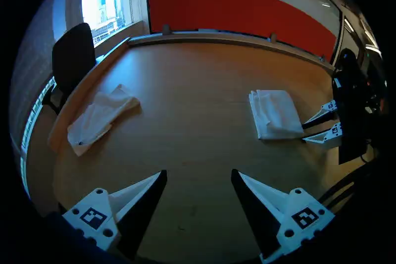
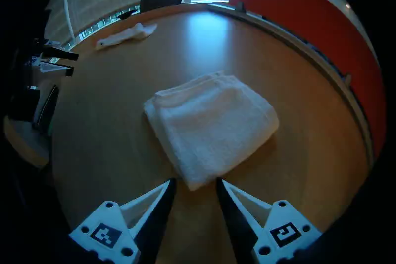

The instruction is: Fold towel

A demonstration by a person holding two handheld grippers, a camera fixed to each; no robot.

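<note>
the folded towel (image 2: 213, 125), white and squared into a thick pad, lies flat on the wooden worktop (image 2: 99, 130) just ahead of the right gripper (image 2: 194, 184); its nearest corner reaches the gap between the two tips, and the jaws stand a little apart, released, with neither finger pressing on the cloth. in the left gripper view the same towel sits towards the right of the worktop, with the right gripper's pale fingers pointing at its edge from the side. the left gripper (image 1: 198, 172) hangs over bare wood, its jaws spread wide and holding nothing, well apart from the folded towel. a second towel (image 1: 101, 115), crumpled and unfolded, lies near the left edge of the worktop in that view, close to a black office chair (image 1: 73, 56) that stands just beyond the edge. along the far side of the worktop runs a red partition (image 1: 237, 9), and a bright window (image 1: 104, 1) beside it shows buildings outside
</note>
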